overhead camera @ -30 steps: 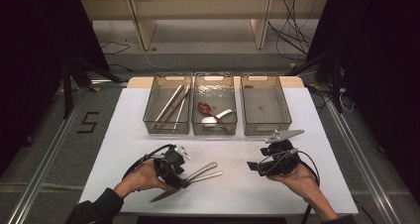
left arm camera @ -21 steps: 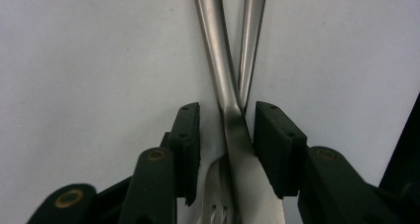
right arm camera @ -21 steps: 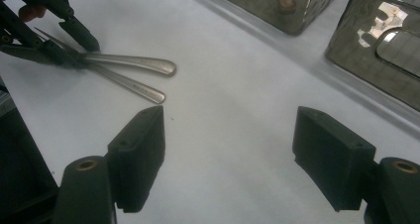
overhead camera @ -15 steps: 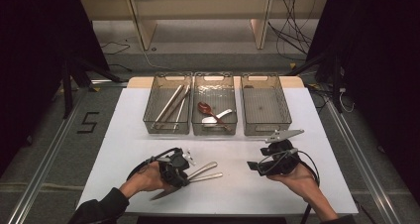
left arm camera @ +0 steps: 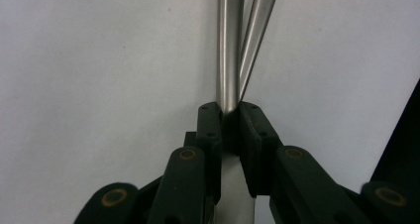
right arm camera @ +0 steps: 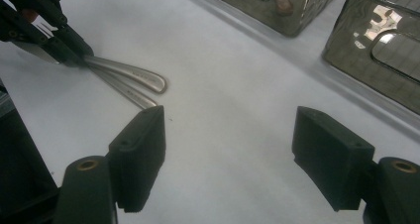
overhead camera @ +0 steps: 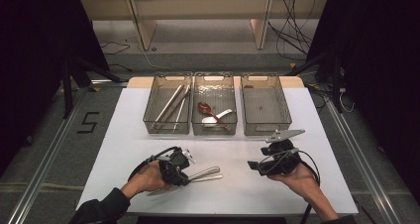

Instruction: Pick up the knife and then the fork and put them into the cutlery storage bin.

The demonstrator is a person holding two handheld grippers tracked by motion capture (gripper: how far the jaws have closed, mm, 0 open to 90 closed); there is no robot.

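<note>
smooth steel knife handle (left arm camera: 230, 50), rounded and shiny, sits pinched in the just-closed black left claw (left arm camera: 231, 116); right claw (right arm camera: 228, 140) wide.

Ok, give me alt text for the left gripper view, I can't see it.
The left gripper pinches a steel utensil handle between its black jaws, which have just closed. A second handle lies beside it on the white table.

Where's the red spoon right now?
In the high view, the red spoon lies in the middle bin of the three at the table's far side, beside a white spoon.
</note>
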